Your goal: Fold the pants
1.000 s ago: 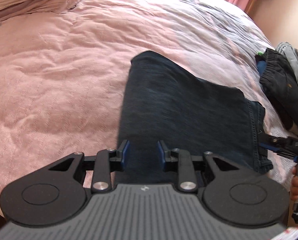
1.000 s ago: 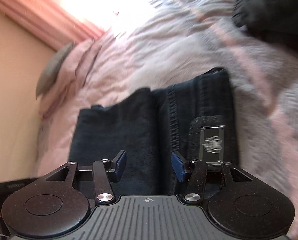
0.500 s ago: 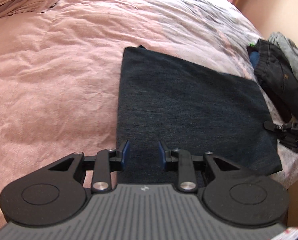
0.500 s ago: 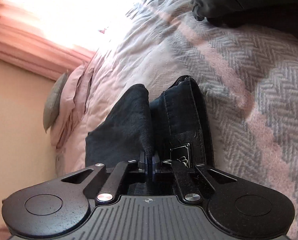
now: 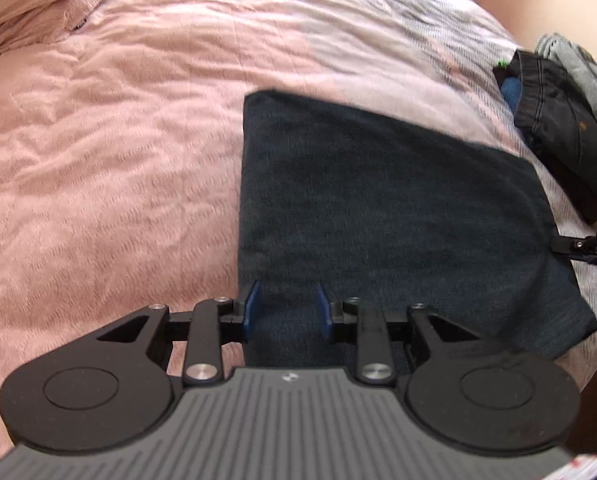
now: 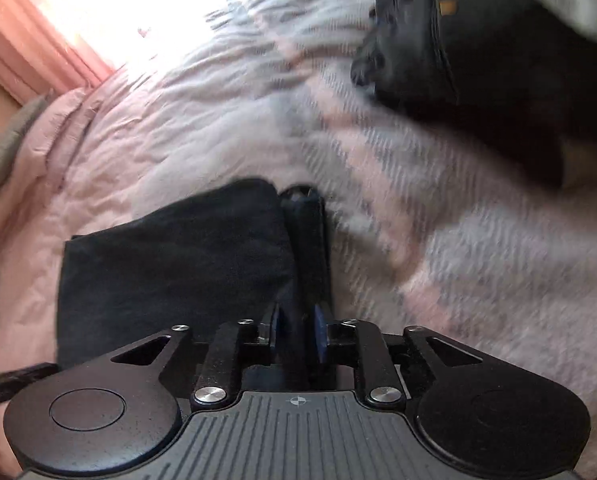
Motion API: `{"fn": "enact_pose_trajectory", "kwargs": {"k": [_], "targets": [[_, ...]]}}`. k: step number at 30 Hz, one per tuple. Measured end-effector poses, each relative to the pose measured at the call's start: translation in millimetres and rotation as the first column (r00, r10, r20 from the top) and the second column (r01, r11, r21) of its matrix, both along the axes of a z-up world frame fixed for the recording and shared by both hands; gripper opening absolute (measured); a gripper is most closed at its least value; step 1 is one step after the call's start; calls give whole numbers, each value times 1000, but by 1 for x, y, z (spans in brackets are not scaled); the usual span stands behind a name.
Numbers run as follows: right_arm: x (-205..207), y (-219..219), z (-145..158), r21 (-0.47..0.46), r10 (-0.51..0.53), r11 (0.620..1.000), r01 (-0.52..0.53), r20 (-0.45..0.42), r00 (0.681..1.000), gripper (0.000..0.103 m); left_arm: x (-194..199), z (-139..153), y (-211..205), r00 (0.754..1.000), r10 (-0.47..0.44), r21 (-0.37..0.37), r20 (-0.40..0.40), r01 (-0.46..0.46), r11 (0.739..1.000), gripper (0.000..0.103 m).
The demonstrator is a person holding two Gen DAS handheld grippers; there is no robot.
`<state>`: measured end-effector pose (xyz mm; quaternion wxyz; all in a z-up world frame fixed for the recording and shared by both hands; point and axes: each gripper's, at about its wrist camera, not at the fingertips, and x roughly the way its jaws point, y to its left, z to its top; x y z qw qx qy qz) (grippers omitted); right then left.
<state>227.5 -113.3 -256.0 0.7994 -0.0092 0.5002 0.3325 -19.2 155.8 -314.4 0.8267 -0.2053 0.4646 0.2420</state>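
Right claw [image 6: 296, 334] opening, pants [image 6: 178, 264] edge between pads; release may spring fold; left claw [image 5: 286, 308] apart, empty, above near pants edge.

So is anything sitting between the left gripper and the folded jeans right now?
Nothing visible. The left gripper hangs with its jaws apart directly over the near edge of the folded jeans, only bare denim between the pads. The pile of dark clothes lies off to the side.

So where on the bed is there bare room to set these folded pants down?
Widest free patch: pink bedspread, left of the folded pants. A narrower bare band of striped blanket lies between the pants and the clothes pile. Crowded at that pile.
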Motion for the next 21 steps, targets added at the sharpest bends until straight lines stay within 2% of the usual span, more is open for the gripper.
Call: {"fn": "enact_pose_trajectory", "kwargs": {"k": [3, 5, 8, 11, 12, 14, 15, 18, 21], "targets": [[-14, 18, 30, -58, 12, 998, 1, 234, 972, 18, 10, 8, 15, 1000, 0, 43, 18, 0, 999, 25], [-19, 40, 34, -25, 85, 996, -81, 306, 948, 18, 24, 10, 23, 1000, -20, 79, 21, 19, 997, 25], [-23, 76, 15, -37, 176, 984, -174, 338, 924, 17, 51, 11, 32, 996, -61, 128, 65, 52, 990, 24], [-11, 98, -32, -131, 211, 976, -175, 358, 909, 17, 82, 1, 42, 989, -100, 166, 108, 81, 983, 25], [-3, 97, -46, -136, 201, 977, -162, 360, 911, 17, 92, -7, 46, 989, -105, 168, 100, 87, 982, 25], [7, 87, -58, -86, 186, 982, -166, 342, 921, 17, 107, -26, 54, 993, -104, 159, 53, 95, 983, 29], [10, 81, -55, -73, 179, 984, -164, 328, 928, 17, 109, -32, 55, 994, -104, 158, 35, 98, 983, 29], [9, 68, -27, -144, 151, 984, -109, 322, 935, 17, 92, -19, 51, 996, -86, 173, 27, 80, 982, 27], [-16, 33, 13, -75, 146, 989, -129, 293, 945, 18, 53, 2, 38, 1000, -30, 122, 2, 29, 992, 25]]}}
